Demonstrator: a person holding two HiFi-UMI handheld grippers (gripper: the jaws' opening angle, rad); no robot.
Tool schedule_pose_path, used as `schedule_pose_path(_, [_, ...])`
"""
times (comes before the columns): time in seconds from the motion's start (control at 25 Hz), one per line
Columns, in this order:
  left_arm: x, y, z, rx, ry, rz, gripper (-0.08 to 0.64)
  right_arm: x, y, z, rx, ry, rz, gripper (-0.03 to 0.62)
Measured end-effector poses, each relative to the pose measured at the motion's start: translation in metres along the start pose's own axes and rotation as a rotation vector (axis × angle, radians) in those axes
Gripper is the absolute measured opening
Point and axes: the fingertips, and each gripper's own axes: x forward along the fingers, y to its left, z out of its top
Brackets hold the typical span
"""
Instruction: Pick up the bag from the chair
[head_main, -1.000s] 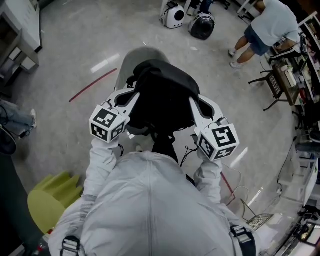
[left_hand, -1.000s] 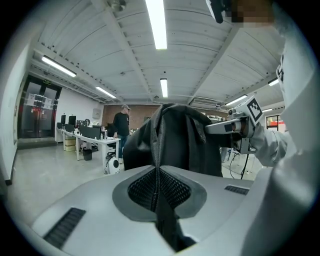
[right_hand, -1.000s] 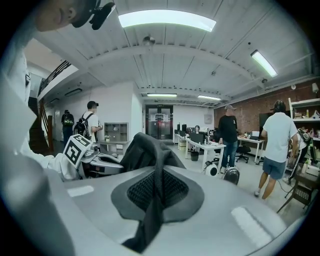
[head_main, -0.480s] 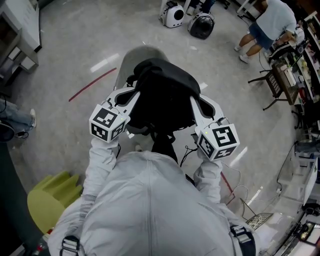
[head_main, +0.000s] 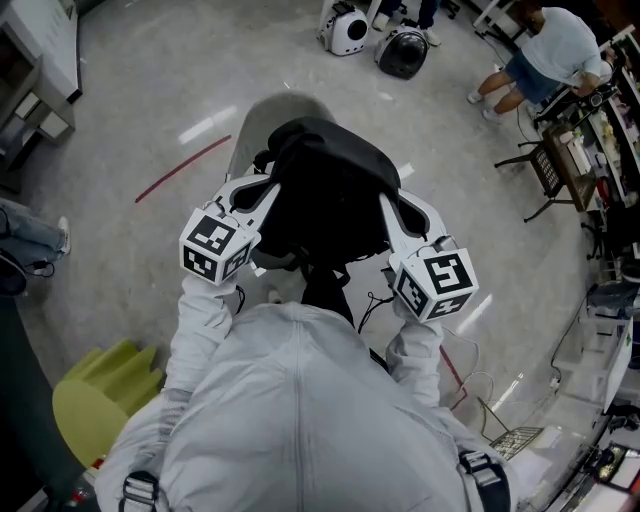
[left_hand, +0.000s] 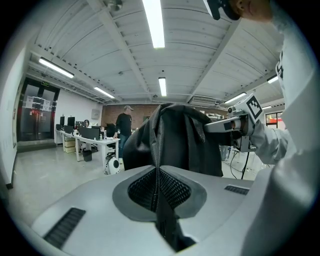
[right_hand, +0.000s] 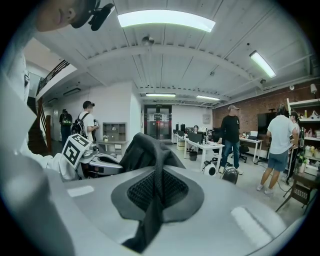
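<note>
Head view: black bag (head_main: 325, 200) held up over grey chair (head_main: 258, 118), close before person. Left gripper (head_main: 268, 192) clamped on left strap (left_hand: 157, 150), right gripper (head_main: 392, 207) clamped on right strap (right_hand: 158, 172). Two-sided hold judged to keep bag level.

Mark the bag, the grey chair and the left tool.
bag (head_main: 325, 195): head view, middle of its black body.
grey chair (head_main: 262, 125): head view, bare part beyond the bag.
left tool (left_hand: 159, 172): left gripper view, between its tips, shut on the bag.

open office-lab | desks (left_hand: 96, 142) with monitors (left_hand: 91, 133) | ceiling strip lights (left_hand: 154, 22)
</note>
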Motion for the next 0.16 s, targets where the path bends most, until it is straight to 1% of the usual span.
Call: schedule_pose_path(0.16, [0.0001,0.0022,-0.0047,-0.006,0.003,0.002,0.023,0.0031,0.0012,-0.0036,0.006,0.002,0.005,0.015])
